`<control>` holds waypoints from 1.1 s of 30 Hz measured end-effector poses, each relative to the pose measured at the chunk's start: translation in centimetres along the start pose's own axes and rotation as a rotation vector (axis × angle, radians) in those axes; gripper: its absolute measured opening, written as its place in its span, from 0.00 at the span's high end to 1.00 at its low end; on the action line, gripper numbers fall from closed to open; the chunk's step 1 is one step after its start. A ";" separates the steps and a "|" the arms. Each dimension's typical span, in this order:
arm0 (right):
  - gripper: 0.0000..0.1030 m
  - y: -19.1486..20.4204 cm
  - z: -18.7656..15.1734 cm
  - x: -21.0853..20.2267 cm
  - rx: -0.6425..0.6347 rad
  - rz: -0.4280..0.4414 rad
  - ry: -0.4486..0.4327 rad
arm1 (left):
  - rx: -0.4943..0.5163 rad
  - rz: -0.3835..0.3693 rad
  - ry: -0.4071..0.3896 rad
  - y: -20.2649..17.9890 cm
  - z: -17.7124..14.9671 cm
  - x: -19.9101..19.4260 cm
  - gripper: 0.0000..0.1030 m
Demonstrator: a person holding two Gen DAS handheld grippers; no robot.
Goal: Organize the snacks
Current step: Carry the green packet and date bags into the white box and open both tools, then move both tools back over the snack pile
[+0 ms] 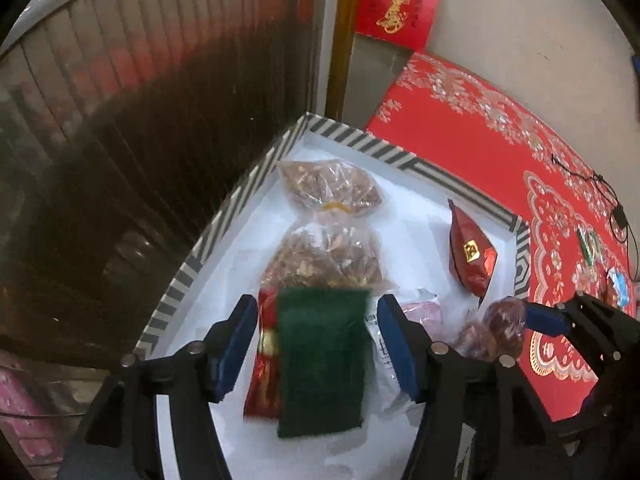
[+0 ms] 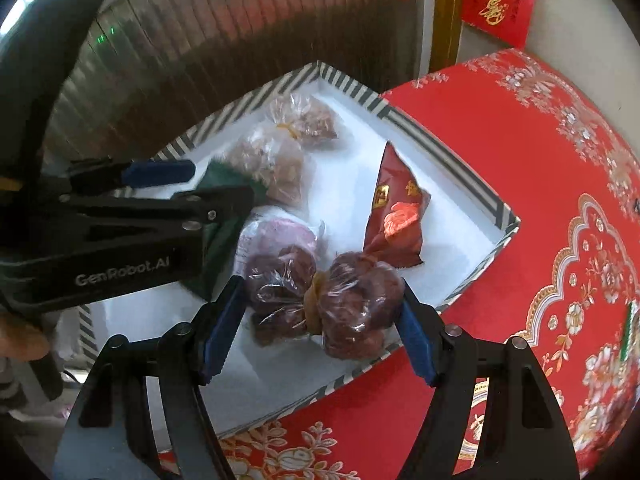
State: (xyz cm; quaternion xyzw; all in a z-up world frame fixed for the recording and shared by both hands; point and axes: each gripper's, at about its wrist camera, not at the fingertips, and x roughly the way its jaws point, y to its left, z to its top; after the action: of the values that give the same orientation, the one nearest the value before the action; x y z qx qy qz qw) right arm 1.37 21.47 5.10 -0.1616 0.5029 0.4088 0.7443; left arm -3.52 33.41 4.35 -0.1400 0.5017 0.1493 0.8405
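Now the left gripper (image 1: 318, 344) hangs with jaws apart around, seemingly clear of, one dark green flat pouch (image 1: 322, 360), its long axis running toward the striped-rimmed white box's (image 1: 224, 216) far corner. Beyond lie two clear nut bags (image 1: 328, 216). The right gripper (image 2: 320, 320) stands wide astride two date bags (image 2: 324, 300) lying crosswise at the box's near edge.

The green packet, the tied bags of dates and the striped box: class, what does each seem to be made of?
Green packet: matte and fuzzy, cloth or felt-like; blur leaves it open.
Bags of dates: thin clear plastic film, shown by glossy crinkles and contents visible through it.
Striped box: probably printed cardboard, with thin stiff walls and a plain white inside.
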 end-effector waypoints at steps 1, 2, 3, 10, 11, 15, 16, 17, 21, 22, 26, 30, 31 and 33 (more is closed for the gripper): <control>0.30 -0.1 0.0 -0.4 0.011 0.007 -0.012 | -0.001 0.004 -0.006 0.0 0.1 -0.2 0.33; 0.30 -0.3 0.1 -0.6 0.019 0.015 -0.022 | 0.001 0.002 -0.013 -0.1 0.2 -0.5 0.33; 0.30 -0.4 0.2 -0.8 0.023 0.026 -0.031 | 0.002 0.000 -0.017 -0.3 0.2 -0.7 0.33; 0.30 -1.3 -0.5 -2.8 0.055 0.038 -0.076 | 0.042 0.002 -0.048 -2.4 0.4 -1.9 0.31; 0.30 -1.3 -0.8 -3.1 0.058 0.036 -0.080 | 0.049 0.000 -0.052 -2.8 0.4 -2.1 0.31; 0.30 -2.0 -2.4 -4.7 0.078 0.050 -0.098 | 0.076 -0.010 -0.071 -4.8 0.4 -2.9 0.27; 0.30 -2.3 -2.9 -5.1 0.083 0.053 -0.102 | 0.083 -0.018 -0.074 -5.4 0.4 -3.0 0.27; 0.30 -2.5 -3.4 -5.5 0.088 0.044 -0.108 | 0.091 -0.025 -0.073 -6.1 0.5 -3.0 0.27; 0.30 -3.8 -5.1 -6.8 0.123 0.021 -0.117 | 0.132 -0.042 -0.076 -8.8 0.3 -3.3 0.26; 0.30 -4.1 -5.6 -7.3 0.131 0.011 -0.124 | 0.142 -0.048 -0.075 -9.6 0.3 -3.3 0.26; 0.30 -5.9 -7.7 -9.0 0.161 -0.053 -0.137 | 0.177 -0.069 -0.073 -12.3 0.0 -3.4 0.25; 0.30 -8.1 -9.7 -10.6 0.239 -0.093 -0.170 | 0.217 -0.093 -0.078 -15.3 -0.6 -3.7 0.24; 0.30 -8.7 -10.2 -11.2 0.263 -0.106 -0.181 | 0.225 -0.098 -0.081 -16.0 -0.8 -3.8 0.24; 0.30 -10.0 -11.5 -12.3 0.311 -0.144 -0.208 | 0.243 -0.112 -0.076 -17.4 -1.2 -3.8 0.24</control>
State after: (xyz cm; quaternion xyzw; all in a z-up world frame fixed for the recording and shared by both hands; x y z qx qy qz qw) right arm 0.05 2.35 9.16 -0.0371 0.4674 0.2864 0.8355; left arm 0.66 16.59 8.68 -0.0594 0.4752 0.0453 0.8767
